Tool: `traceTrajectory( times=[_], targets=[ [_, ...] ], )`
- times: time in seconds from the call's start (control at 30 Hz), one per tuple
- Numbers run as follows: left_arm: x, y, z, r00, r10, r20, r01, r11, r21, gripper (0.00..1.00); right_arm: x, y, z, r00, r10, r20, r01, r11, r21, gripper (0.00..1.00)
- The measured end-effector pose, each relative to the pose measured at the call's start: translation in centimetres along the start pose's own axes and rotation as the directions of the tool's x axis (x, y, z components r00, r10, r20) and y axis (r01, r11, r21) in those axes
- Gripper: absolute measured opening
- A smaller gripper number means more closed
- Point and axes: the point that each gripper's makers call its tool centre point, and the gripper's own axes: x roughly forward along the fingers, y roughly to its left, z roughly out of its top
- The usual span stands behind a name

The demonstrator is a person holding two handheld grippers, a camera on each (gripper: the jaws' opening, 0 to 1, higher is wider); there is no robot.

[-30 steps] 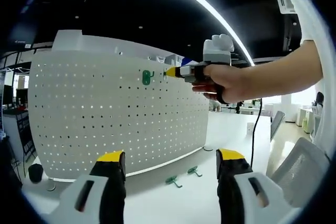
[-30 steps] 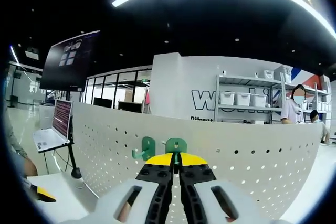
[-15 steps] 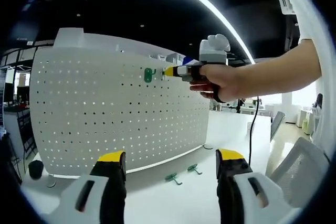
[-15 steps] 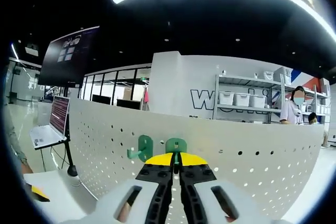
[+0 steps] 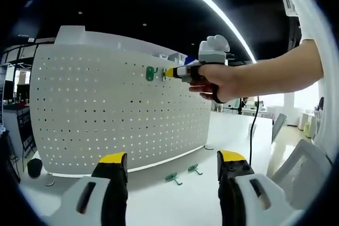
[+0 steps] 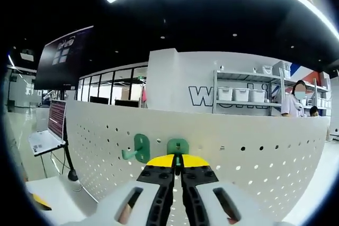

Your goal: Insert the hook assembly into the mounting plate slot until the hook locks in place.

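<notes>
Left gripper view: your left tongs [image 5: 172, 170] sit low over the white surface [image 5: 185, 205], jaws spread wide and released, nothing between them. Ahead stands the white perforated mounting plate [image 5: 106, 115], upright on the surface. Two green hooks [image 5: 181, 173] lie loose on the surface near the plate's foot, just beside each other and between the jaw tips as seen here.

Your right arm reaches in from the right, forearm roughly level, your hand [image 5: 220, 80] wrapped around the right tongs [image 5: 170, 72]. Their yellow tips are up against the plate's upper part. A green hook already mounted [image 5: 150, 73] sits on the plate just to the left of those tips.

Right gripper view: your right tongs [image 6: 177, 161] are clenched, jaws pressed together on a green hook assembly [image 6: 178, 146]. Its flat back plate stands upright just above the yellow tips and lies against or very close to the mounting plate [image 6: 254, 152]; whether it is seated in a slot cannot be told. The mounted hook [image 6: 137, 149] is just to the left of it, its prong pointing out to the left.

Beyond the plate's left edge an open laptop [image 6: 47, 130] stands on a stand. Shelving with white bins [image 6: 241, 96] shows behind the plate.
</notes>
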Motion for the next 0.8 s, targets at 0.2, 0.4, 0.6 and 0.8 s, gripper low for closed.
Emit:
traceTrajectory(
  times=[0.2, 0.4, 0.6, 0.8],
  targets=[
    [-0.05, -0.25, -0.17, 1.000, -0.008, -0.001, 0.008, 1.000, -0.003, 0.70, 0.24, -0.08, -0.02, 0.999, -0.032, -0.015, 0.033, 0.999, 0.019, 0.02],
    [-0.09, -0.38, -0.04, 1.000, -0.013, 0.004, 0.013, 1.000, -0.003, 0.70, 0.26, -0.05, -0.06, 0.995, -0.093, -0.031, 0.093, 0.995, 0.019, 0.02],
    [-0.02, -0.65, -0.04, 1.000, -0.024, 0.004, 0.024, 1.000, 0.005, 0.70, 0.42, -0.15, -0.15, 0.990, -0.133, -0.044, 0.135, 0.990, 0.042, 0.03],
    [0.13, -0.74, -0.04, 1.000, -0.030, 0.004, 0.030, 0.999, 0.013, 0.70, 0.39, -0.17, -0.30, 0.988, -0.145, -0.056, 0.148, 0.988, 0.043, 0.03]
  ],
)
